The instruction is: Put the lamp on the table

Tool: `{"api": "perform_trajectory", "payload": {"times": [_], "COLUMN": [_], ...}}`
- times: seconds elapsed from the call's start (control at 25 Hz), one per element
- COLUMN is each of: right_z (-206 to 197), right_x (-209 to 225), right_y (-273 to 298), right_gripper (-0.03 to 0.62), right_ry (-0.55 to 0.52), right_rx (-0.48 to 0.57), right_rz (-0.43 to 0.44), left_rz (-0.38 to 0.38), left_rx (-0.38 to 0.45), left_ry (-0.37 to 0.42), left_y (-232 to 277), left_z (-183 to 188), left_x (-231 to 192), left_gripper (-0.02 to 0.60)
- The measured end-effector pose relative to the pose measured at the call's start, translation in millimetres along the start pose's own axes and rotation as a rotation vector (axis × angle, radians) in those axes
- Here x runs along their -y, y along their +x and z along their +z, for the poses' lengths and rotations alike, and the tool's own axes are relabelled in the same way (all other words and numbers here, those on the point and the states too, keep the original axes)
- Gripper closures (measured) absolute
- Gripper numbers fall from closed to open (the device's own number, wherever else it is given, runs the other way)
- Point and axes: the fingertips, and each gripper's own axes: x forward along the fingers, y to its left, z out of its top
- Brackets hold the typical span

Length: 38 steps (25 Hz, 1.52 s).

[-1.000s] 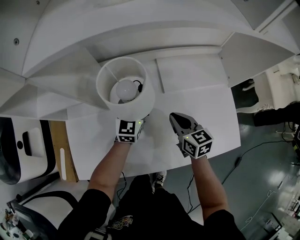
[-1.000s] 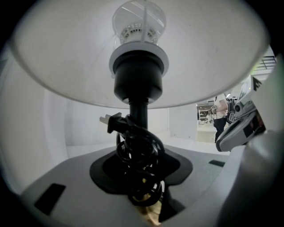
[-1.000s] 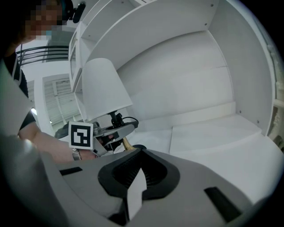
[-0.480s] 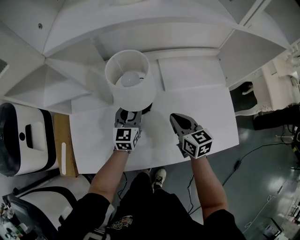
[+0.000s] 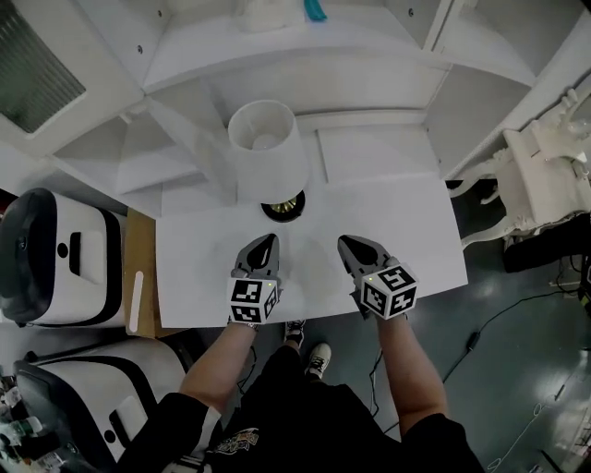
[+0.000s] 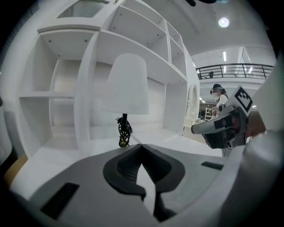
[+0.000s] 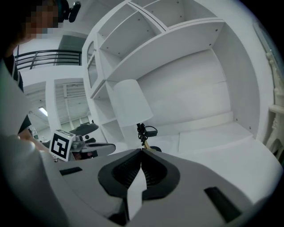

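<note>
- White table (image 5: 185, 277) below the shelving (image 5: 369, 55): the lamp (image 5: 268, 157) stands upright on it.
- My left gripper (image 5: 264, 243) has just been closing and is now pressed together, empty.
- My right gripper (image 5: 347, 244) is also pressed together, empty.

1 lamp (image 5: 266, 148), 1 table (image 5: 406, 231), 2 claws: left claw (image 5: 267, 239), right claw (image 5: 343, 241).

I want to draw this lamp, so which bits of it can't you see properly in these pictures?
The lamp base: in the head view the shade covers most of it; in the left gripper view the shut left gripper blocks it.
The cord: too small and dark in the left gripper view to make out its loops or plug.
The teal thing on the top shelf: cut off by the head view's top edge.
</note>
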Motion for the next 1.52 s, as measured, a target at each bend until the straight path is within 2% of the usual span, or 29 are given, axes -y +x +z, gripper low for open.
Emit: {"api": "perform_trajectory", "payload": {"times": [0.12, 0.4, 0.8, 1.16, 1.52], "right_z": [-2, -7, -24, -23, -30], "right_x": [-10, -40, -75, -117, -169], "right_y": [-17, -58, -95, -97, -81], "right_gripper": [0.568, 0.569, 0.568, 0.569, 0.569], "right_ry": [-0.006, -0.037, -0.027, -0.02, -0.024], "right_rx": [0.012, 0.032, 0.024, 0.05, 0.051], "right_rz": [0.009, 0.034, 0.066, 0.085, 0.039], "left_rz": [-0.015, -0.023, -0.021, -0.017, -0.087], "left_rx": [-0.002, 0.014, -0.009, -0.009, -0.012], "left_ry": [-0.037, -0.031, -0.062, -0.085, -0.117], "left_y": [-22, -76, -142, -181, -208], "left_z": [5, 15, 1, -6, -11], "left_x": [20, 59, 88, 76, 46], "left_gripper": [0.574, 0.575, 0.575, 0.575, 0.575]}}
